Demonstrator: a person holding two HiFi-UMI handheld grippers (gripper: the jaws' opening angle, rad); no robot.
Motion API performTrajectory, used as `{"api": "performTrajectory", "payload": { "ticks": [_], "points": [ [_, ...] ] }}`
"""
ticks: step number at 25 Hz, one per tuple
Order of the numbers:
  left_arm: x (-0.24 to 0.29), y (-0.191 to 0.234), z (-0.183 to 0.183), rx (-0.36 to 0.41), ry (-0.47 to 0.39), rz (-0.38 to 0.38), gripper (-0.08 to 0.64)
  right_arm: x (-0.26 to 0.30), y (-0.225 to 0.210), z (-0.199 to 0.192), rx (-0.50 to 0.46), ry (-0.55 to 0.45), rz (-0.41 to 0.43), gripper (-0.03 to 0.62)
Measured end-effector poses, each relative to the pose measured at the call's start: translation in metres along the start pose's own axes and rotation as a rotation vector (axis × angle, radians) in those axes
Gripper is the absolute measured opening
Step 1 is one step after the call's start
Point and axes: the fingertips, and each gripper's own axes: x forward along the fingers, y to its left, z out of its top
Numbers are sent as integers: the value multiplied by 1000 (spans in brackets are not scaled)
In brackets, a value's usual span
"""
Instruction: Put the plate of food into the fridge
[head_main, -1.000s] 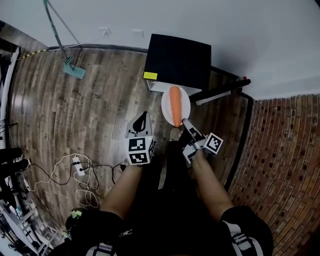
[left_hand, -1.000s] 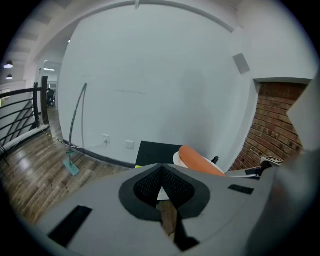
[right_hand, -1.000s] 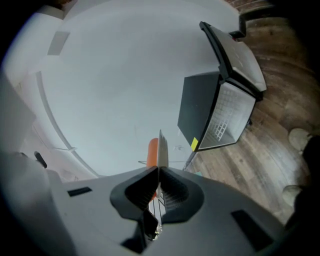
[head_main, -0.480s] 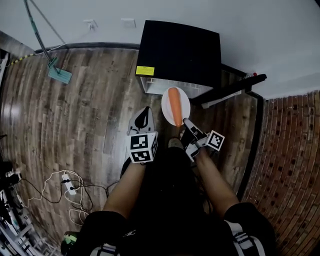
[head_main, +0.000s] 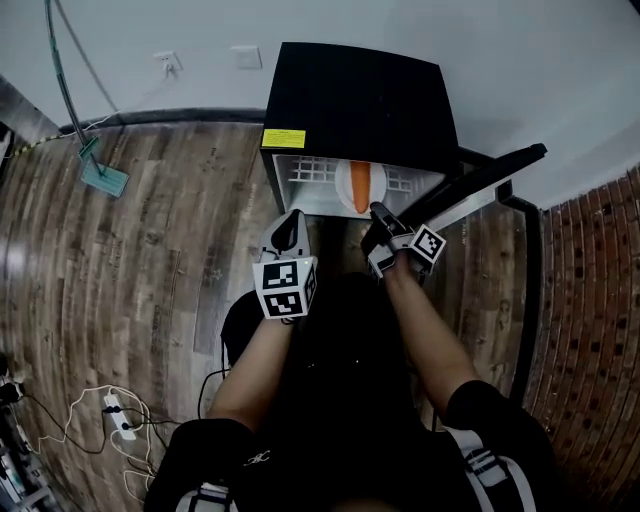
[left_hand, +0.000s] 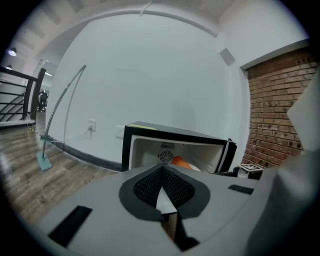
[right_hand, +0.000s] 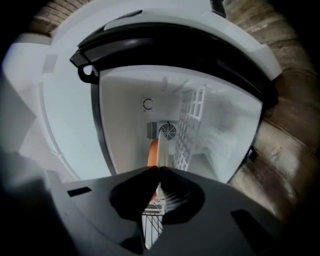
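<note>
Wood-plank floor (head_main: 170, 230). White wall (head_main: 540, 60) ahead of both claws, brick wall (head_main: 600, 300) off to the right claw's side. Small black fridge (head_main: 360, 95) sat on the floor straight ahead of the claws, its door (head_main: 480, 180) standing open beyond the right claw. Round white plate (head_main: 346, 182) with one orange carrot (head_main: 360, 187) was inside the white fridge cavity, just ahead of the right claw (head_main: 378, 212), which was clamped on the plate's near rim. Carrot's long axis ran straight away from that claw, toward the fridge's back wall. Couldn't tell if the plate rested on a shelf. Left claw (head_main: 292, 222) was closed on nothing, outside the fridge, near the plate's left.
</note>
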Motion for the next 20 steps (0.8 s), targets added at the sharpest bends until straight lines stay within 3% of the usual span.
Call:
{"api": "performTrajectory", "payload": {
  "ticks": [5, 16, 20],
  "points": [
    [-6, 7, -11, -2, 9, 17, -3, 47, -2, 18, 64, -82, 9, 29],
    [-7, 18, -16, -59, 5, 46, -3, 98, -14, 32, -14, -86, -88, 31],
    [-11, 19, -16, -35, 1, 49, -3, 101, -31, 29, -65, -82, -154, 29]
  ]
}}
